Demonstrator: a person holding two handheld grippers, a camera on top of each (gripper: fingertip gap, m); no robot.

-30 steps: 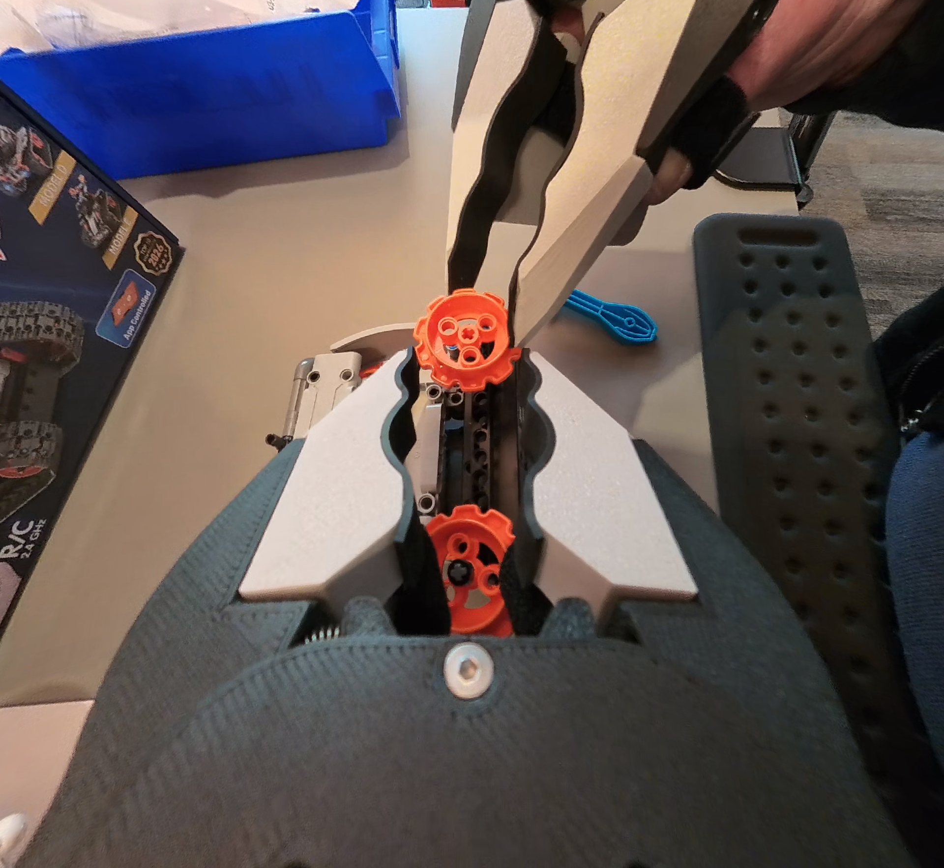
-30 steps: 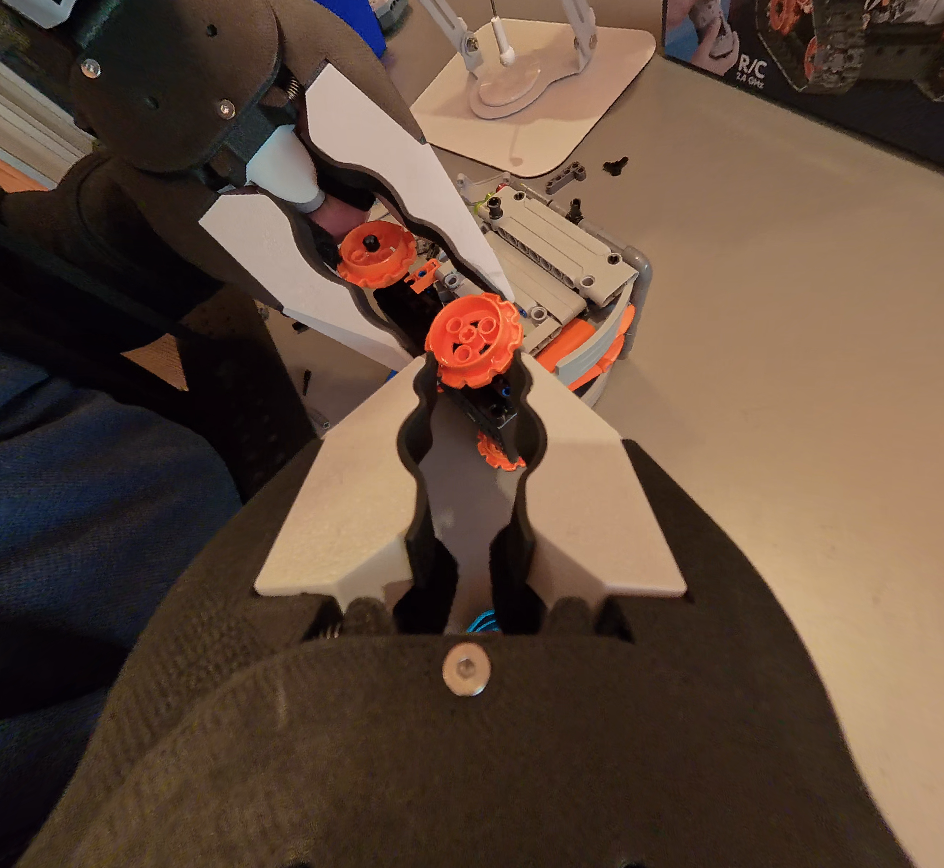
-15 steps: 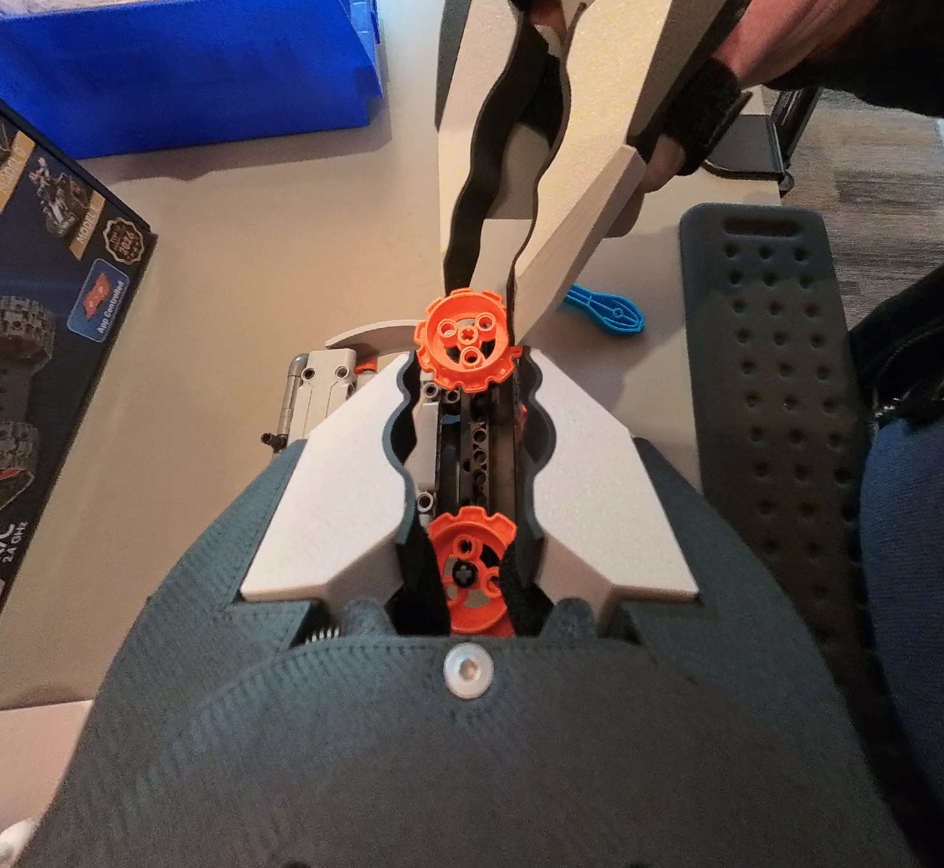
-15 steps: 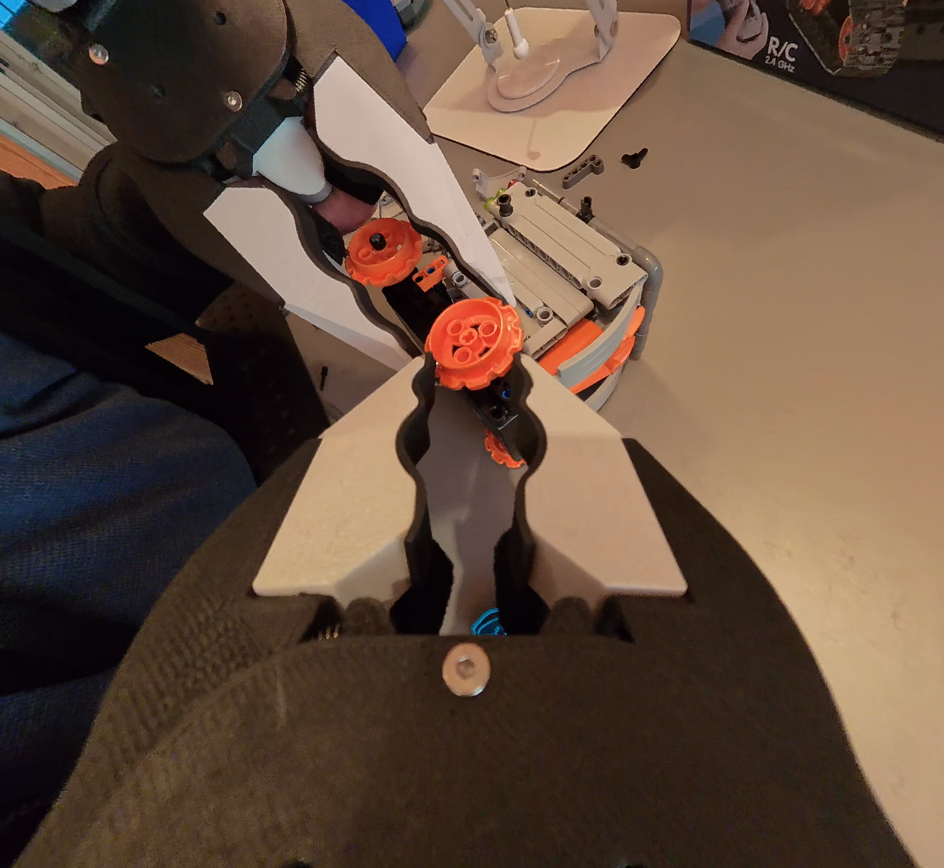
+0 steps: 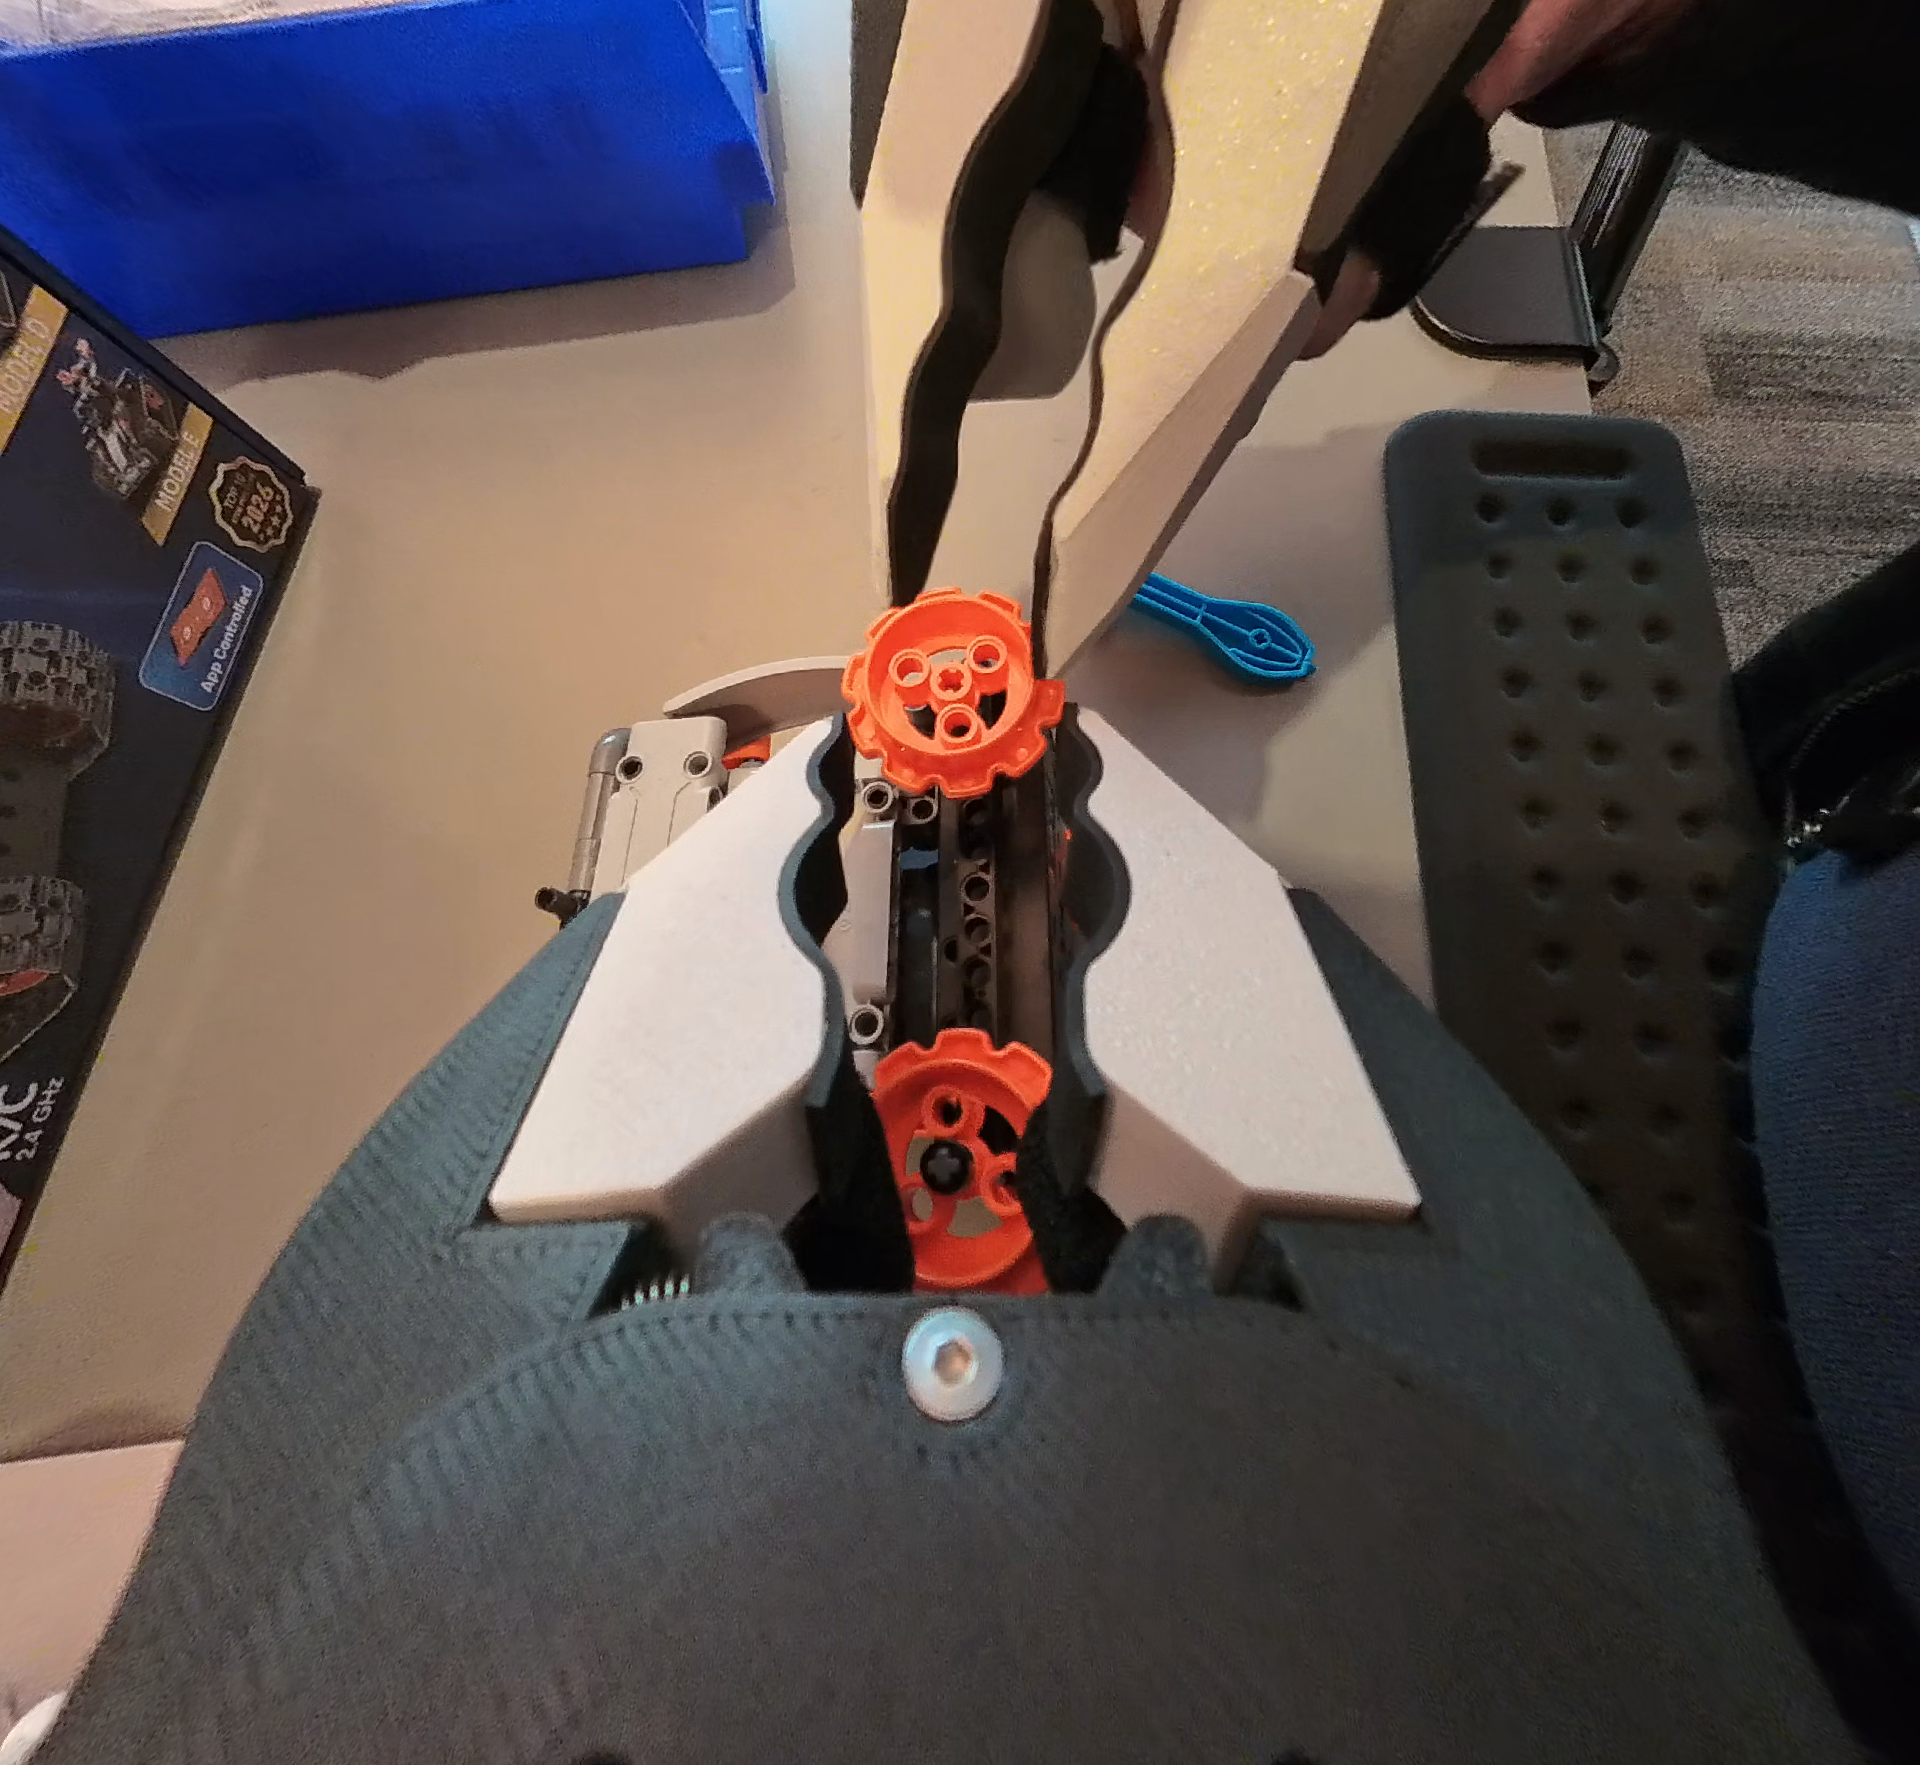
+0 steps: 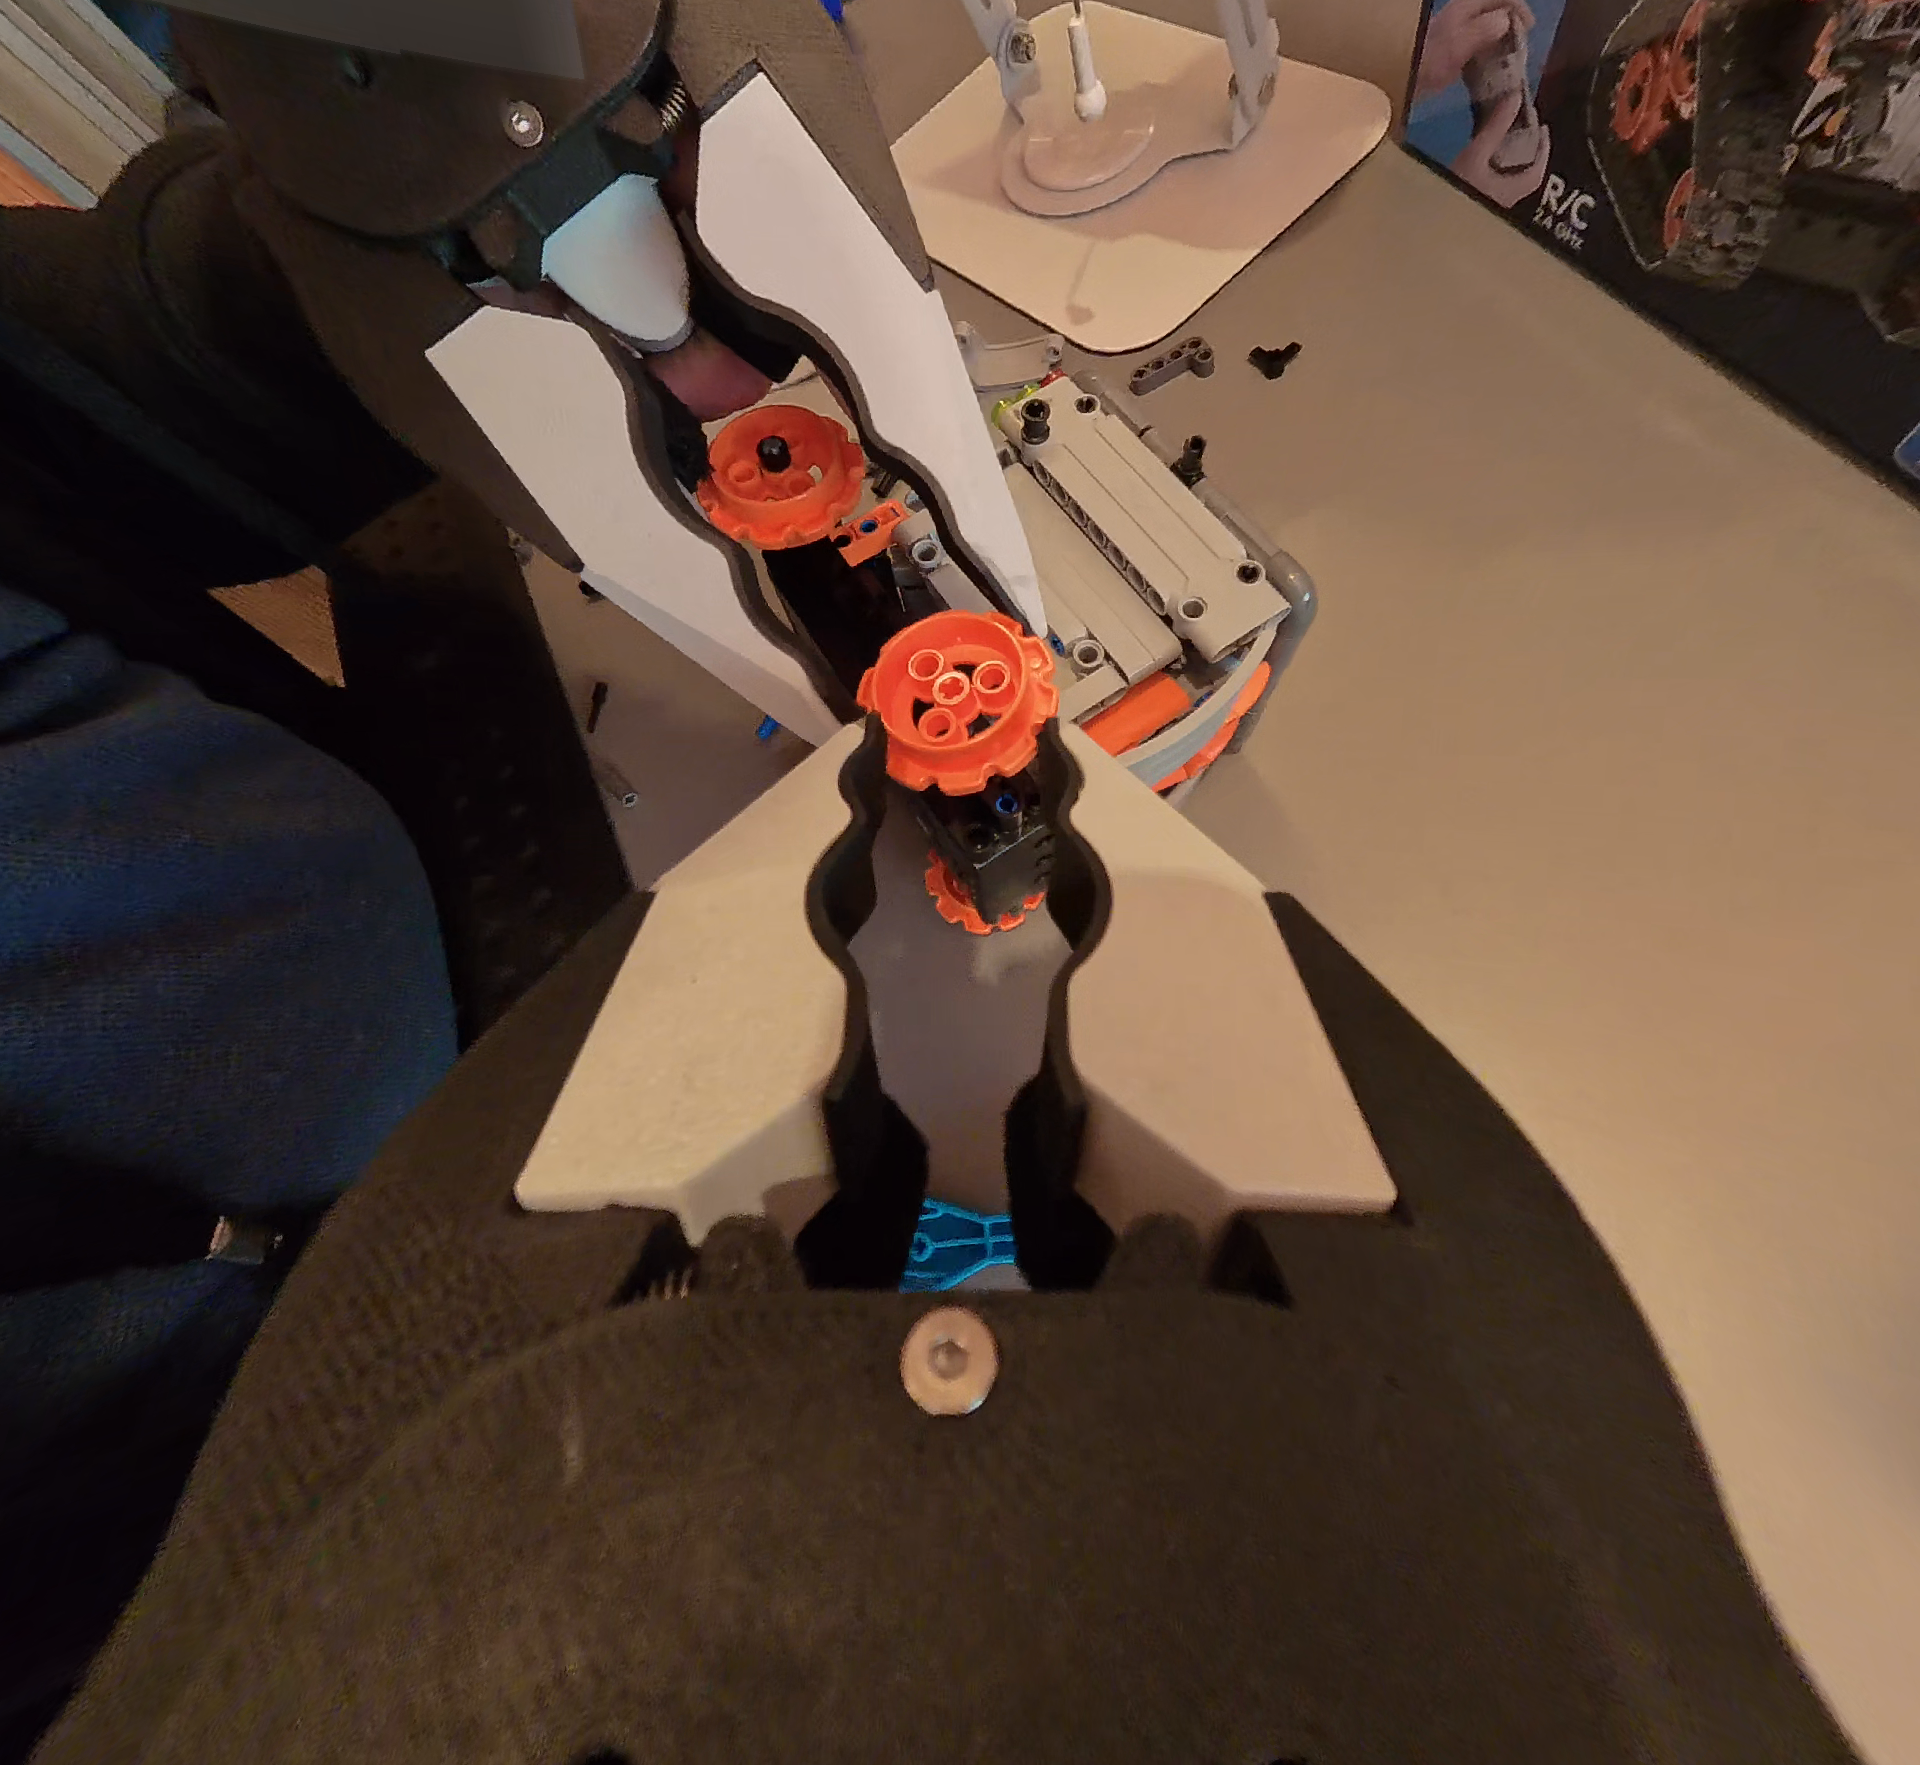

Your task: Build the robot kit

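bare table (image 6: 1558,832) rightward, blue bin (image 5: 364,136) and box (image 5: 104,676) blocking left

left tongs (image 5: 951,739): pale wavy fingers, dark textured shell, silver screw | right tongs (image 6: 961,759): same

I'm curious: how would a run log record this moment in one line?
left gripper: shut on model | right gripper: at wheel | blue tool: on table

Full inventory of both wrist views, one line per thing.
orange sprocket wheels: three seen, on the brick model
brick model: one, grey and black, on table
blue tool: one, table, beside the right gripper's tip
blue bin: one, far left
toy box: one, dark, table edge
lamp base: one, white, behind model
perforated pad: one, dark grey, right
left gripper: clamped along model
right gripper: tips at front wheel
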